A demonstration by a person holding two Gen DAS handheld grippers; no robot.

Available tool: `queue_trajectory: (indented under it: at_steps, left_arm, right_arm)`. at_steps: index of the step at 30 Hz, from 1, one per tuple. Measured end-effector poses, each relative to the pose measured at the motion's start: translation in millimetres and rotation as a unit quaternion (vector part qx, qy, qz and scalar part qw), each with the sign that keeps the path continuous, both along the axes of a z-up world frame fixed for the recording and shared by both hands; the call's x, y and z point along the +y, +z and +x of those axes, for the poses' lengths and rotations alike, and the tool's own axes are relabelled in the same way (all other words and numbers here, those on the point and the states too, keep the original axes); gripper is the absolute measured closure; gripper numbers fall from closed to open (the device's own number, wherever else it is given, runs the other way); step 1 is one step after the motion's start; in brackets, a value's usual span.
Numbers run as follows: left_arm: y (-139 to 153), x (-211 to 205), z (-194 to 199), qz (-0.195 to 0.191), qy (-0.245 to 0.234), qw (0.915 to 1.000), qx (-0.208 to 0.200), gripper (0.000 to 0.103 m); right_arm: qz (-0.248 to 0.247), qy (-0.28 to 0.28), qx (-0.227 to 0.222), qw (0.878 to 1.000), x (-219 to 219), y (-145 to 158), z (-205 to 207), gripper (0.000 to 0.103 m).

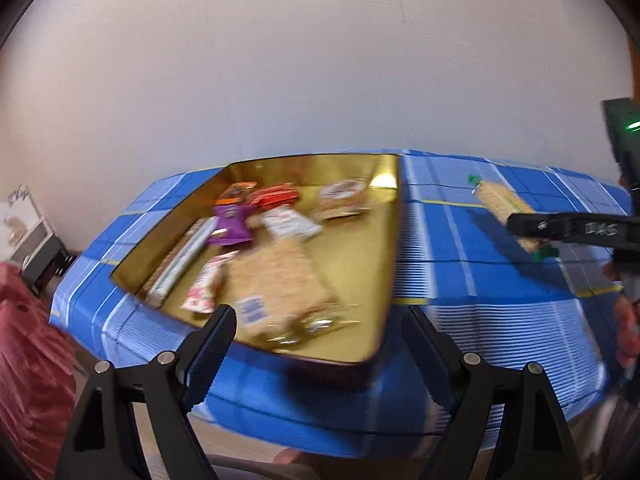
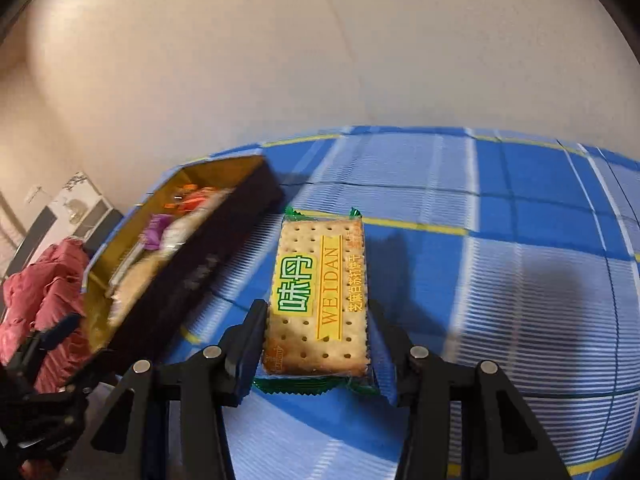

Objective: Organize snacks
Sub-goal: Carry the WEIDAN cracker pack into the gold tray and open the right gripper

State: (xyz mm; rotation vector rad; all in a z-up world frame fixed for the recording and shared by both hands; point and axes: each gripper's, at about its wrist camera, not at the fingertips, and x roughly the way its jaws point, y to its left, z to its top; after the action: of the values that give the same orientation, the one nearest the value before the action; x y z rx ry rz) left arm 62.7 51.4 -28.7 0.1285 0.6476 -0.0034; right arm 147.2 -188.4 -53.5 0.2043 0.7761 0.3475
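A worktop [image 2: 520, 208] under a blue plaid cloth carries a gold-lined tin [image 2: 224, 248], already filled with snack packets. The tin lies to the left of the right gripper [image 2: 316, 344], close by, its dark side wall facing it. The cracker packet [image 2: 320, 292] is pinched across its width by that gripper's fingers [image 2: 252, 332], lifted clear of the cloth, its long axis pointing away along them. The left gripper [image 1: 320, 344] is held spread and empty over the tin's near edge.

Warm indoor light, motion blur esp. left view, heavy fisheye warp w/ dark corners, soft shadows
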Motion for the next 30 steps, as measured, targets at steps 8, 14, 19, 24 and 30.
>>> queue_trajectory:
  at_steps: [8, 14, 19, 24, 30]
  left_arm:
    - [16.9, 47.8, 15.0, -0.06, 0.033, 0.9972, -0.029, 0.015]
    - [14.7, 70.8, 19.2, -0.068, 0.059, 0.995, -0.043, 0.015]
    - [8.8, 96.7, 21.2, -0.118, 0.086, 0.9889, -0.027, 0.013]
    - [4.5, 110.0, 22.1, -0.144, 0.105, 0.9839, -0.014, 0.013]
    - [9.7, 99.3, 12.2, -0.119, 0.106, 0.9873, 0.004, 0.013]
  right_arm:
    - [-0.009, 0.056, -0.012, 0.998, 88.5, 52.1, 12.1, 0.054]
    - [-0.022, 0.069, 0.027, 0.997, 145.0, 50.2, 42.4, 0.054]
    - [-0.045, 0.07, 0.058, 0.995, 172.5, 32.8, 60.3, 0.054]
    - [-0.074, 0.062, 0.065, 0.993, 184.7, 21.8, 65.7, 0.053]
    - [-0.132, 0.04, 0.021, 0.99, 183.5, 31.5, 55.8, 0.051]
